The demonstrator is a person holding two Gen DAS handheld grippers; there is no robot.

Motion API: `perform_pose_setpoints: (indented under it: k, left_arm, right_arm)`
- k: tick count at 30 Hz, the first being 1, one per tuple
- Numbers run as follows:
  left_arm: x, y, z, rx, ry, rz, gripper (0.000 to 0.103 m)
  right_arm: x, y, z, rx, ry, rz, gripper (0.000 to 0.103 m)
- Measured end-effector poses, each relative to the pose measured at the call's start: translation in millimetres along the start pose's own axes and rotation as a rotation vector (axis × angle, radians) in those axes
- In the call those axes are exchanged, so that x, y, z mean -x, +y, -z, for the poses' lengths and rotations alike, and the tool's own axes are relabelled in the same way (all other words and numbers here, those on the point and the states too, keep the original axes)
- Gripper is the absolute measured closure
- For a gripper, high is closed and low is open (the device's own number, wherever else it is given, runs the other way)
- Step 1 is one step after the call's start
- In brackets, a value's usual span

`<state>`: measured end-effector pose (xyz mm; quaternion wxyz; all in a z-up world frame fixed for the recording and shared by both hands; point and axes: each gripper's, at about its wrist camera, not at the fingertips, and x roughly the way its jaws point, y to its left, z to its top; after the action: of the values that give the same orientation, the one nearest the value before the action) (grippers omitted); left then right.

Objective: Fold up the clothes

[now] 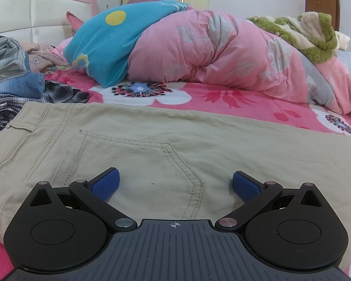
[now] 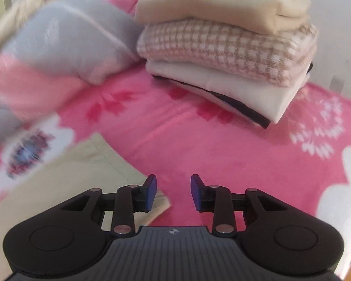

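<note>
Khaki cotton trousers (image 1: 152,140) are lying flat across the pink fleece bedsheet with white flowers (image 1: 222,98), back pocket facing up, waistband toward the left of the left wrist view and the leg running off to the right. In the right wrist view a hemmed end of the same khaki cloth (image 2: 86,164) is showing at lower left, blurred.

The left gripper (image 1: 175,182) is hovering low over the pocket with its blue pads spread wide, nothing between them. The right gripper (image 2: 173,192) is standing partly open, about a narrow gap wide, gripping nothing; its left finger is sitting over the corner of the hem while the gap itself is over bare pink sheet.

As for progress, I judge the pile is partly done: a neat stack of folded clothes (image 2: 224,46) is resting on the bed well apart from the trousers, and I am counting at least four layers in it (cream on top, a pink-and-white checked knit, a white piece, a dark one at the bottom). A loose heap of unfolded clothes (image 1: 14,75), with grey, denim and plaid pieces, is waiting beside the waistband. The trousers look laid out, perhaps leg over leg, and are still needing their lengthwise folds.

Counted: one pair of trousers, two grippers, one stack, one heap, one rumpled pink quilt (image 1: 210,53)
</note>
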<state>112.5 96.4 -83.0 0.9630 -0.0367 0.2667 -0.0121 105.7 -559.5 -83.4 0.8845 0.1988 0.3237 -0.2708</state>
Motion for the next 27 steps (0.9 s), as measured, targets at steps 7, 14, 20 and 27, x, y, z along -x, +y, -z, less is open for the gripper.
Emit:
perform_pose_setpoints:
  k: [7, 14, 20, 27]
  left_arm:
    - [-0.1, 0.4, -0.5, 0.003, -0.001, 0.002, 0.0]
    - [0.6, 2.1, 0.3, 0.005, -0.002, 0.005, 0.0]
    - [1.1, 1.9, 0.0, 0.005, -0.002, 0.005, 0.0]
    - [1.5, 3.3, 0.2, 0.014, -0.005, 0.013, 0.0]
  right_arm:
    - [39.2, 62.0, 48.9, 0.255, 0.058, -0.28, 0.068]
    - [52.9, 64.3, 73.2, 0.524, 0.038, -0.113, 0.056]
    - [86.4, 78.3, 66.8, 0.466, -0.026, -0.214, 0.056]
    - [74.3, 106.4, 103.5, 0.553, 0.044, -0.313, 0.057]
